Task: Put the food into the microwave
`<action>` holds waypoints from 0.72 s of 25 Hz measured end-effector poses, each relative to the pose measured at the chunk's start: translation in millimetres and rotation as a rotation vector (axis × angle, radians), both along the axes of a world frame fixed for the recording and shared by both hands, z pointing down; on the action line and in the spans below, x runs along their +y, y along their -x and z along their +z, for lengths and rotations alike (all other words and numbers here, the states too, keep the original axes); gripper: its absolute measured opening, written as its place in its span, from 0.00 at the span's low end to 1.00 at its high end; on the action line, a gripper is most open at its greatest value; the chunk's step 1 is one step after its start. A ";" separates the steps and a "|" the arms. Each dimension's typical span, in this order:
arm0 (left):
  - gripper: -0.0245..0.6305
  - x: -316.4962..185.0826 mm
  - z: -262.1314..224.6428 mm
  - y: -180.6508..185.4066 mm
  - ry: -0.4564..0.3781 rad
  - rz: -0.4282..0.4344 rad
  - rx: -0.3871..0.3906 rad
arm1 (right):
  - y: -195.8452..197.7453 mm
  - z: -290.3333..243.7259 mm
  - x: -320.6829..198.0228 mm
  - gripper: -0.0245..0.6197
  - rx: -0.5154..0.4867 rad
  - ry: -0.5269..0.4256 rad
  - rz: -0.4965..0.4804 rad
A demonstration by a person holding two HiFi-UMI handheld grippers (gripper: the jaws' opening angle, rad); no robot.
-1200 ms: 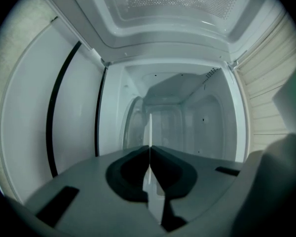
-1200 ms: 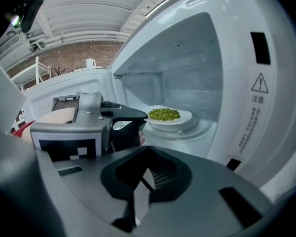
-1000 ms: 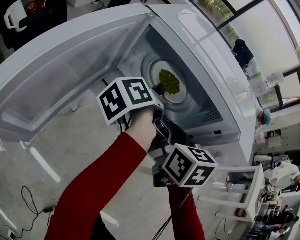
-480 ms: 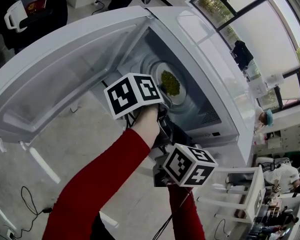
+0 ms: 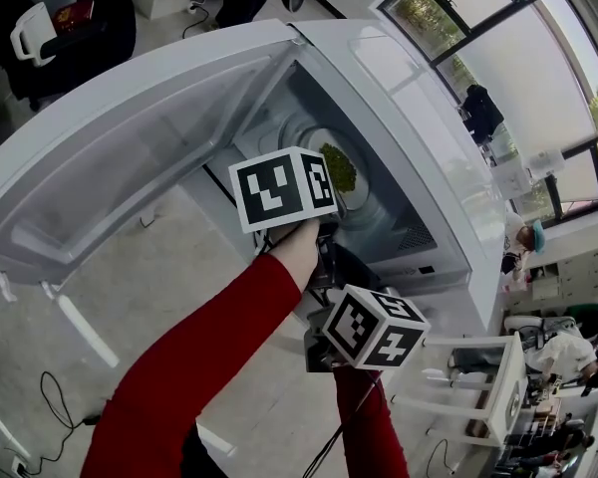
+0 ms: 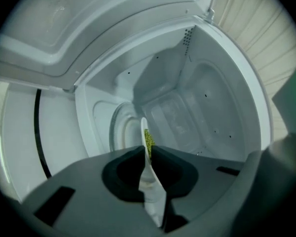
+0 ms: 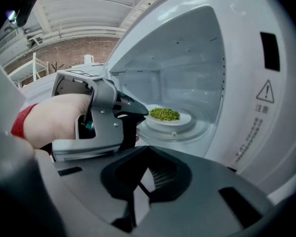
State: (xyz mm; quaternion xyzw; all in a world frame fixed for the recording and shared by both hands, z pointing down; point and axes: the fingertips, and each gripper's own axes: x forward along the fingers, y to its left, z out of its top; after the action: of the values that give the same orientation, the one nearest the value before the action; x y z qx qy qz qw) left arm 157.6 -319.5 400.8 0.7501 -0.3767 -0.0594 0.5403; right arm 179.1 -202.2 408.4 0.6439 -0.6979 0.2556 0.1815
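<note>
Food [image 7: 164,114]: a green heap on a white plate [image 7: 183,118], set on the turntable [image 7: 200,131] inside the microwave [image 5: 419,98]. Door [image 5: 110,157] is swung wide. Left gripper [image 6: 148,151] reaches in with the plate rim between its jaws. They have just been opening to a narrow gap; I read that as letting go. Right gripper [image 7: 147,157] hangs outside, jaws together and empty, likely kept for the door.

Head camera looks down; gripper cameras face the microwave [image 5: 419,118].
</note>
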 end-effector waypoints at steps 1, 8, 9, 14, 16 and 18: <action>0.09 -0.3 -0.2 0.2 -0.016 0.005 -0.026 | -1.0 0.3 0.2 0.06 0.001 0.002 0.002; 0.12 -3.9 1.7 1.4 -0.097 0.041 -0.161 | -4.8 5.3 -0.8 0.06 0.014 0.018 0.008; 0.12 -3.8 1.7 1.6 -0.106 0.048 -0.176 | -4.5 5.2 -1.1 0.06 0.014 0.019 0.007; 0.14 -3.8 2.2 0.5 -0.155 0.087 -0.256 | -0.5 3.4 -3.7 0.06 0.017 0.022 -0.003; 0.15 -5.1 2.9 -0.5 -0.181 0.104 -0.294 | 1.4 4.4 -4.8 0.06 0.020 0.027 -0.009; 0.15 -7.1 1.8 -2.1 -0.214 0.119 -0.324 | 2.6 6.3 -5.9 0.06 0.021 0.039 -0.016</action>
State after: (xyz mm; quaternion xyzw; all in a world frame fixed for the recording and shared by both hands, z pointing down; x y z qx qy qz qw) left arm 159.7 -326.6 402.5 0.8239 -0.4052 0.0544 0.3924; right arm 176.5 -208.1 414.8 0.6375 -0.6959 0.2608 0.2034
